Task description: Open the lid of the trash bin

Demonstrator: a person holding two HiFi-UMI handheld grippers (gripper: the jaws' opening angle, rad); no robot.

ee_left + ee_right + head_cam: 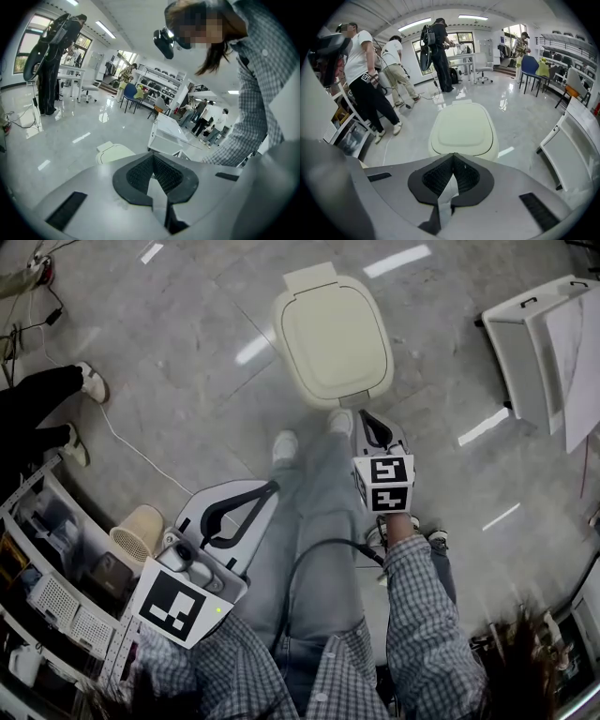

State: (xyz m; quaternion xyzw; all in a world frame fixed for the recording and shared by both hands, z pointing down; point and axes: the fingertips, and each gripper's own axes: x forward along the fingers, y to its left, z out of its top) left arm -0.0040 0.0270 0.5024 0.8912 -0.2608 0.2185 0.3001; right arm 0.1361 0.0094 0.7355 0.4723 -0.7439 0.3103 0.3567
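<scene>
A cream trash bin [333, 338] stands on the grey floor ahead of the person's feet, its lid down flat. In the right gripper view the trash bin [463, 129] fills the middle, just beyond the jaws. My right gripper [366, 418] is shut and empty, and it hovers just short of the bin's near edge. My left gripper [272, 488] is also shut and empty. It is held lower and to the left, over the person's leg, well back from the bin. In the left gripper view the bin [111, 152] shows small past the left gripper [152, 158].
A white open cabinet [534, 343] stands to the right of the bin. Shelving with boxes [56, 596] and a beige basket [136, 531] are at the lower left. A white cable [131, 446] runs over the floor. Another person's feet [89, 382] are at the left.
</scene>
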